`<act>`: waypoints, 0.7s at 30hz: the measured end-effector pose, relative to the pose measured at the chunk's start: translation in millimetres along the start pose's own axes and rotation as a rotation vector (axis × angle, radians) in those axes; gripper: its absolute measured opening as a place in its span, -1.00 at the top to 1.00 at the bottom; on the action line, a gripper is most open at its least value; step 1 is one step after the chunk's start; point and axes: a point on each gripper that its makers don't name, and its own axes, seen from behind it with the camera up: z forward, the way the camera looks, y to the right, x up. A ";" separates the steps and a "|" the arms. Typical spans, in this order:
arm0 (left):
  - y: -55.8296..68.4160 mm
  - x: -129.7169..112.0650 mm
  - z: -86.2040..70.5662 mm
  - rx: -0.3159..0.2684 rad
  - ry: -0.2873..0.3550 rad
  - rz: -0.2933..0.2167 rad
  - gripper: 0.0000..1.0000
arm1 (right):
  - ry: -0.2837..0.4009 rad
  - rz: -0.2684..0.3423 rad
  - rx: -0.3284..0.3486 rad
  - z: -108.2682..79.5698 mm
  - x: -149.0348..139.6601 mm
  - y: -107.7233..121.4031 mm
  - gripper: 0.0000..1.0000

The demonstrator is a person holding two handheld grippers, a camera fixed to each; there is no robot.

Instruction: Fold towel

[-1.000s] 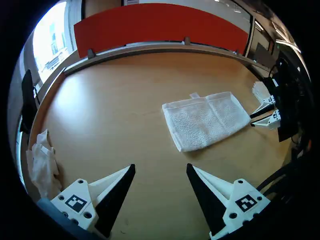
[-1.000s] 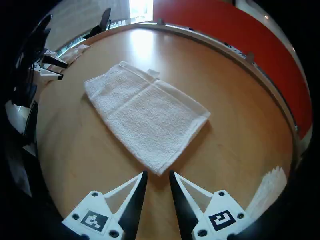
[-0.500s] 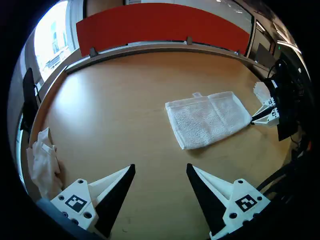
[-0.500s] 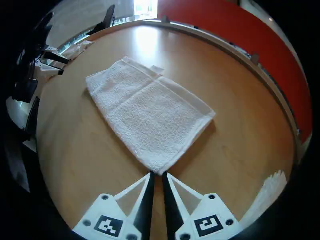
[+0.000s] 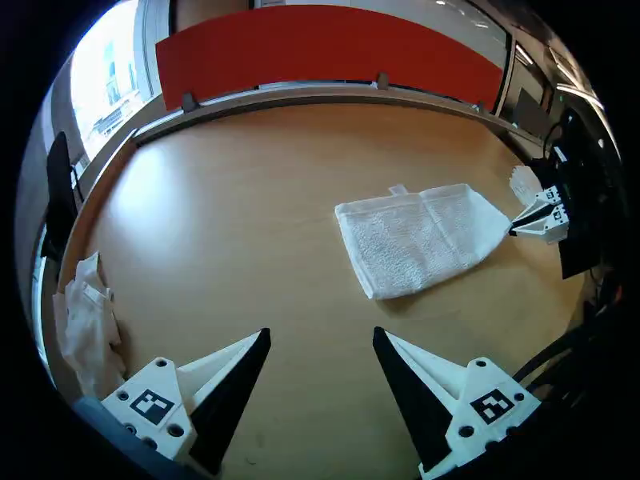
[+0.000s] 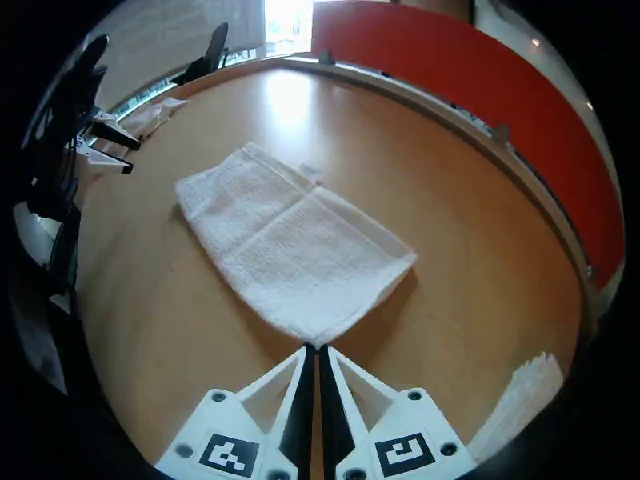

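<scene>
- My right gripper (image 6: 314, 350) has its two fingers drawn together, a thin dark slit between them, pinching the nearest corner of the towel (image 6: 296, 256).
- From that corner the towel spreads away from me across the wooden table (image 6: 448, 224), folded and mostly flat, with a small tab at its far edge.
- In the left gripper view, that pinched corner is pulled to a point at my right fingertips, by the table's right side.
- My left gripper (image 5: 320, 332) stands wide open over bare table, gripping nothing; the towel lies well ahead of it and to its right, not touching it.
- A crumpled white cloth (image 5: 84, 328) sits at the table's left edge, near my left finger.
- A red panel (image 5: 320, 44) runs behind the table's far edge.
- A second ago my right fingers stood apart with the corner just ahead of them; half a second ago the gap had narrowed around it; now they are closed on it.
- The corner lay square and flat then; now it tapers into my tips.
- My left fingers have kept the same spread throughout.
</scene>
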 end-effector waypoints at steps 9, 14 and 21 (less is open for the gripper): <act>-1.3 6.1 -2.5 0.008 0.009 -0.008 -0.90 | 0.099 -0.047 -0.042 -24.9 55.1 7.6 0.91; 0.6 8.9 -5.5 0.008 0.015 -0.009 -0.90 | 0.138 -0.072 -0.057 -38.8 76.5 9.8 0.91; 3.0 12.6 -9.4 0.007 0.024 -0.008 -0.90 | 0.156 -0.118 -0.087 -59.1 87.8 17.2 0.91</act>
